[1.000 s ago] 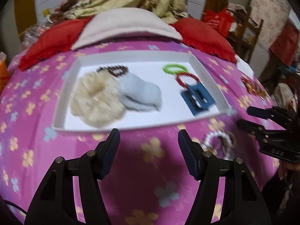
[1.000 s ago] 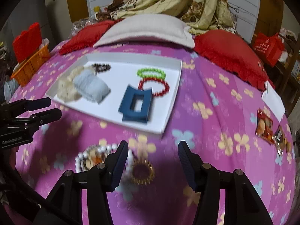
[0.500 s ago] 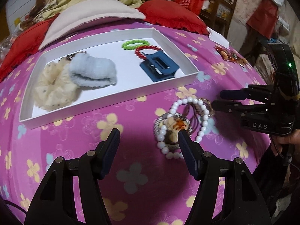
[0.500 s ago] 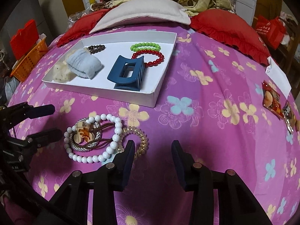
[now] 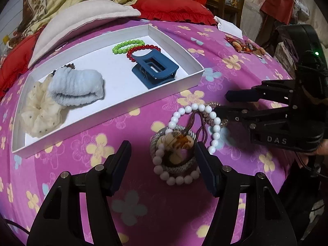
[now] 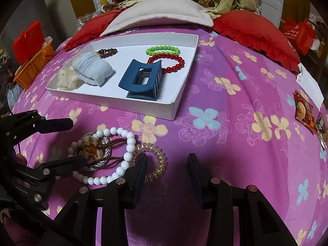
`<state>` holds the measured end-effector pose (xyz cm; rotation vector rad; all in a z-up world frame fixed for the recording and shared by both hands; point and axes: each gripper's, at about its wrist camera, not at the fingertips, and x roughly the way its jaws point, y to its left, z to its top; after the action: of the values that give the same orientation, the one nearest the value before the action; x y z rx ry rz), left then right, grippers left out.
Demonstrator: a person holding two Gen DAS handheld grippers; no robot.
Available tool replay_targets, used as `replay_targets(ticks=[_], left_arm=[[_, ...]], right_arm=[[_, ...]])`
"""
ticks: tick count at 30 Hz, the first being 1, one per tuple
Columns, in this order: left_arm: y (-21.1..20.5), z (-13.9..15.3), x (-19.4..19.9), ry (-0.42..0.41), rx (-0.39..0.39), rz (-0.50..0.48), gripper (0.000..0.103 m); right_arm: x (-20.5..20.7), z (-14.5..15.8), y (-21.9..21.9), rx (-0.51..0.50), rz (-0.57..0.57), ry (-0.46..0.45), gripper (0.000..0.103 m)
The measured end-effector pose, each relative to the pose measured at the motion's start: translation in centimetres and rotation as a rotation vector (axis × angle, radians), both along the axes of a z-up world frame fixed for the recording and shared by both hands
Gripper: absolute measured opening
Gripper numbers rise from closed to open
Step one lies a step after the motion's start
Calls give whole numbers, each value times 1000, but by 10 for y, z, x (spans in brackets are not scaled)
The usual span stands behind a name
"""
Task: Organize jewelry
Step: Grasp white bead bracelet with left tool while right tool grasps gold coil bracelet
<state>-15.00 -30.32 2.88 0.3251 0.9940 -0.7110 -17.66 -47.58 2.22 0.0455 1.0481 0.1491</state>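
A white tray (image 5: 174, 86) (image 6: 180, 94) on the pink flowered bedspread holds a cream scrunchie (image 5: 39, 110), a light blue scrunchie (image 5: 75, 88) (image 6: 92, 69), a blue claw clip (image 5: 153, 69) (image 6: 141, 78), a green bracelet (image 5: 125, 46) (image 6: 163, 50), a red bracelet (image 5: 141, 48) (image 6: 174, 61) and a dark bead bracelet (image 6: 107, 51). In front of the tray lies a pile: a white bead bracelet (image 5: 176, 119) (image 6: 125, 155), a rhinestone ring with a shell hair tie (image 5: 176, 143) (image 6: 91, 145) and a gold spiral hair tie (image 6: 157, 162). My left gripper (image 5: 163, 155) (image 6: 71, 141) is open beside the pile. My right gripper (image 6: 167, 164) (image 5: 223, 104) is open, its left finger by the spiral tie.
Red pillows (image 6: 256, 30) and a beige cushion (image 6: 160, 12) lie behind the tray. An orange basket (image 6: 34, 63) stands at the far left. Snack packets (image 6: 305, 110) and a white paper (image 6: 309, 84) lie on the right of the bed.
Both grippers have moved closer to the loose pile in front of the tray. The right gripper's fingers now reach the spiral tie. The left gripper's right finger now touches the pile.
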Motion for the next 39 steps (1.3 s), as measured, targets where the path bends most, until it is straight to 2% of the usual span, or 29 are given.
replay_targets(ticks=[4, 5, 7, 8, 10, 12, 15, 22, 30, 39], left_arm=[[10, -6, 0, 21, 19, 4, 63], [11, -8, 0, 26, 21, 6, 61], [14, -10, 1, 46, -7, 11, 49], [14, -10, 3, 62, -22, 13, 44], [14, -10, 4, 91, -51, 3, 23], [12, -8, 2, 101, -49, -13, 13], [14, -4, -1, 87, -33, -26, 8], [35, 25, 4, 98, -124, 13, 8], [46, 74, 2, 34, -205, 19, 8], [62, 119, 1, -57, -235, 44, 8]], right_arm=[[-1, -1, 2, -23, 10, -17, 34], [-2, -1, 2, -24, 12, -20, 29], [-2, 0, 3, -27, 17, -24, 23], [-2, 0, 3, -28, 20, -25, 17], [-2, 0, 4, -28, 22, -25, 11], [-3, 0, 5, -32, 22, -28, 10], [-6, 2, 4, -31, 19, -45, 9], [-14, 27, 0, -2, 8, -107, 9], [-16, 49, 5, 6, 22, -149, 9], [-16, 68, 17, -4, 54, -178, 9]])
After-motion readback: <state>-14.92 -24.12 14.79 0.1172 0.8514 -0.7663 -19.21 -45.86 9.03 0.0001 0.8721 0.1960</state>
